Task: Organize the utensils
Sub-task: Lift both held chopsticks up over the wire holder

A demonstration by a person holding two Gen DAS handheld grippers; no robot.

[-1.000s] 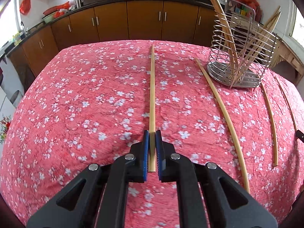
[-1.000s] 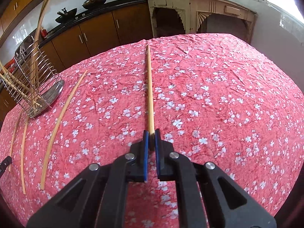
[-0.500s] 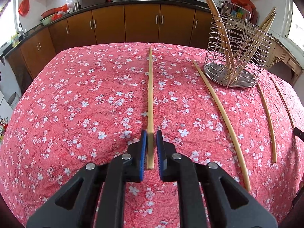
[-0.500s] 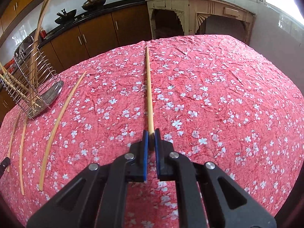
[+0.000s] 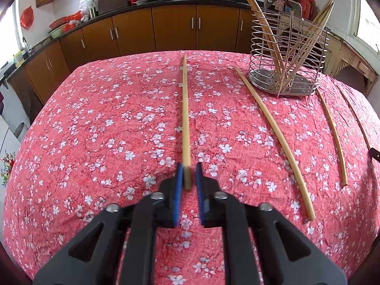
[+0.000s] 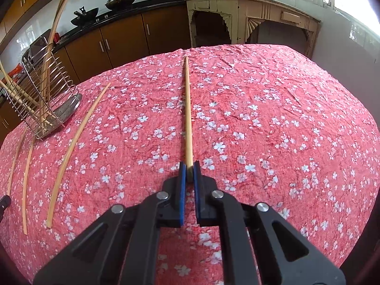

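Bamboo chopstick (image 5: 185, 118) lies lengthwise on the red floral cloth of the surface (image 5: 95, 130), its near end between the blue pads of the left tongs (image 5: 188, 174); there's a visible gap on the right pad's side, so those tongs are partly open and not clamping, tho the stick looks to touch the left pad. In the right wrist view a second chopstick (image 6: 188, 116) runs straight ahead w/ its near end pinched between the right tongs (image 6: 189, 172), pads closed tight on it; the tip itself is hidden between the pads. Wire utensil rack (image 5: 288, 57) stands at the far right of the left view, several chopsticks leaning inside, their tops cut off by the frame edge. Three loose chopsticks lie on the cloth near it: one long one (image 5: 275, 142) just left of the rack, another (image 5: 332, 137) to its right, and a thin one (image 5: 356, 118) at the edge, hard to make out. A small dark object (image 5: 374, 154) pokes in at the right border, mostly cut off; can't tell what it is. Brown cabinets (image 5: 173, 28) sit behind.
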